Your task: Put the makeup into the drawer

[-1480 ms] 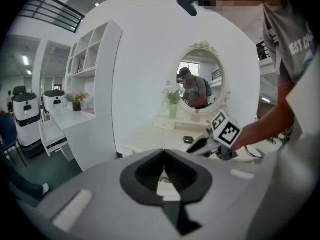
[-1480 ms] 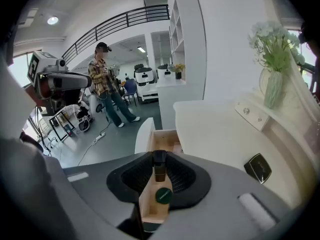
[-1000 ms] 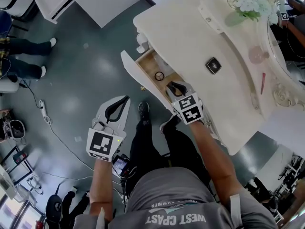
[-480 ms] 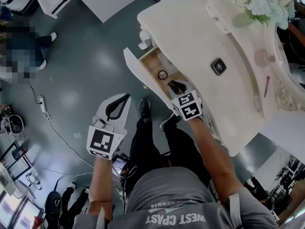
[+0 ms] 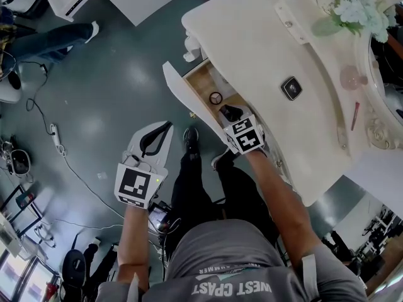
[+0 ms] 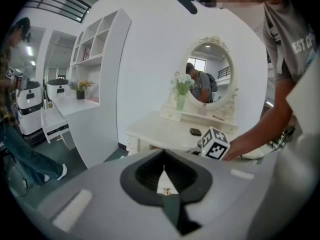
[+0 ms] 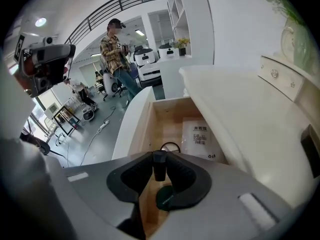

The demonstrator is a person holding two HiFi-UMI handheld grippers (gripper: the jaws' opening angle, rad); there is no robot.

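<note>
- Tool on the left [image 5: 162,131] hangs out over the floor, clear of the dresser's front edge. Its jaws are brought together with nothing between them.
- Drawer [image 5: 200,83] stands pulled out at the left end of the tabletop's [image 5: 252,49] front edge. On its wooden bottom lie a thin black ring [image 5: 216,97] and, further in under the tabletop, a white printed packet [image 7: 200,135].
- Right tool [image 5: 230,114] points steeply down over the near end of the open drawer. Its jaws are closed part-way and clamped on the makeup [image 7: 159,166], a small dark tube held upright between the pads. The tube is above the drawer bottom and not yet set down.
- That tube looks light, stiff and smooth-sided, so I'd expect it to slip or twist in the pads if pinched near one end. A hold across the middle of its body, as here, seems the safe one. Laid on its side it would likely roll, so the bare wood beside the ring looks the best spot.
- Further right, a black square compact [image 5: 290,87] sits near the middle of the tabletop. A thin pink stick [image 5: 354,114] lies near the back edge, and flowers [image 5: 352,8] stand at the back corner. Both small pieces look light and hard, and the flat compact is best taken by its edges.
</note>
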